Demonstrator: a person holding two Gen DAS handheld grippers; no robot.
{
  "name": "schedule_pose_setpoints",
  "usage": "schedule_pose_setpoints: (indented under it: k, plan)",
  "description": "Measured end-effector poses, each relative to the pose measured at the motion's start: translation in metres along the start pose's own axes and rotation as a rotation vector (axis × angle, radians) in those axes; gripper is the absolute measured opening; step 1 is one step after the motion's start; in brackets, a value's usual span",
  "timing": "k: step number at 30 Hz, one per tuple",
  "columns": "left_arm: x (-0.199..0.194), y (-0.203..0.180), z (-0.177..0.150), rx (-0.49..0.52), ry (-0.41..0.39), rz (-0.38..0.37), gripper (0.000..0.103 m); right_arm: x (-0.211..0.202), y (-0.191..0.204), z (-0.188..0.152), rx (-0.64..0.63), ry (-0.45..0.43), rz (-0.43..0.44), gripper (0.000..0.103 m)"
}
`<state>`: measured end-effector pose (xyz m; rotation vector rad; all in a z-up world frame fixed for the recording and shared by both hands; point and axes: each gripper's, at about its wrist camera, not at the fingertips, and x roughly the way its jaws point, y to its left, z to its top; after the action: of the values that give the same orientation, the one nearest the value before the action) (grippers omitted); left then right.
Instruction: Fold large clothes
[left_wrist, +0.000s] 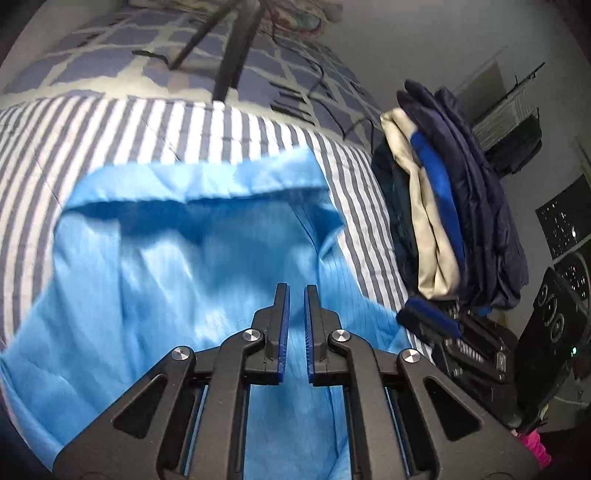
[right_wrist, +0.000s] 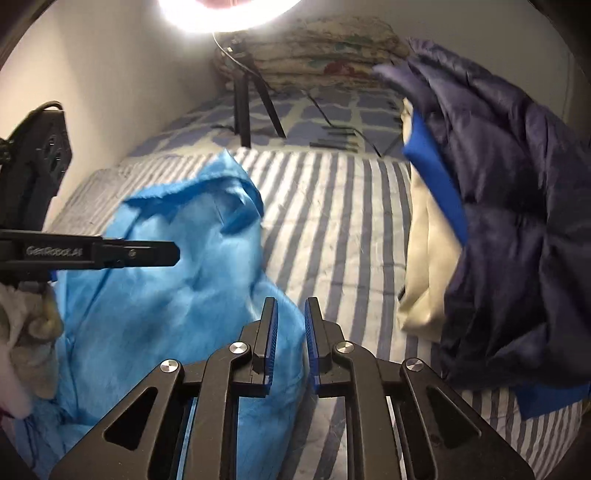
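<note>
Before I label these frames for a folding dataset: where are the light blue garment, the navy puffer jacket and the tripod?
light blue garment (left_wrist: 177, 258): left wrist view, middle of its crumpled body.
navy puffer jacket (right_wrist: 517, 229): right wrist view, quilted front.
tripod (right_wrist: 242, 110): right wrist view, its near leg.

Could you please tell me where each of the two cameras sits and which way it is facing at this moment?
Left wrist: on the left gripper, angled down over the light blue garment on the striped bed cover; own fingers and the right gripper show.
Right wrist: on the right gripper, facing along the bed towards the bright lamp; own fingers, left gripper and a gloved hand show.
Shared: garment, bed cover, stack of folded clothes, tripod.
</note>
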<state>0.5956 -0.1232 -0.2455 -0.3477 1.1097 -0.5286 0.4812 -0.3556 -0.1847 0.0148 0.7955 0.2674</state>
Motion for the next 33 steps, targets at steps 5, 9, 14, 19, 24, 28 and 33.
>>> schedule_pose_setpoints:
  k: [5, 9, 14, 19, 24, 28, 33]
  plan:
    - [-0.004, 0.005, 0.008, -0.032, -0.007, -0.02, 0.005, 0.027, 0.008, 0.006, -0.002, 0.052, 0.057, 0.013]
    - [-0.002, 0.008, 0.011, -0.057, -0.022, -0.048, 0.039, 0.054, 0.004, 0.003, 0.08, 0.118, 0.184, 0.013]
    - [0.016, 0.002, 0.011, -0.042, 0.029, -0.064, 0.039, 0.055, 0.014, -0.01, 0.048, 0.139, 0.29, 0.017]
    - [0.037, -0.012, 0.007, 0.008, 0.051, -0.041, 0.021, 0.051, 0.003, -0.008, 0.098, 0.128, 0.349, 0.017]
    - [0.05, -0.021, -0.001, 0.101, 0.053, 0.087, 0.0, 0.05, 0.006, -0.013, 0.046, 0.152, 0.334, 0.017]
    - [0.051, -0.01, -0.003, 0.095, 0.054, 0.116, 0.0, 0.033, 0.0, -0.006, 0.023, 0.055, 0.21, 0.038]
    - [0.05, -0.01, -0.005, 0.093, 0.03, 0.102, 0.0, 0.039, -0.007, -0.003, 0.022, 0.065, 0.061, 0.059]
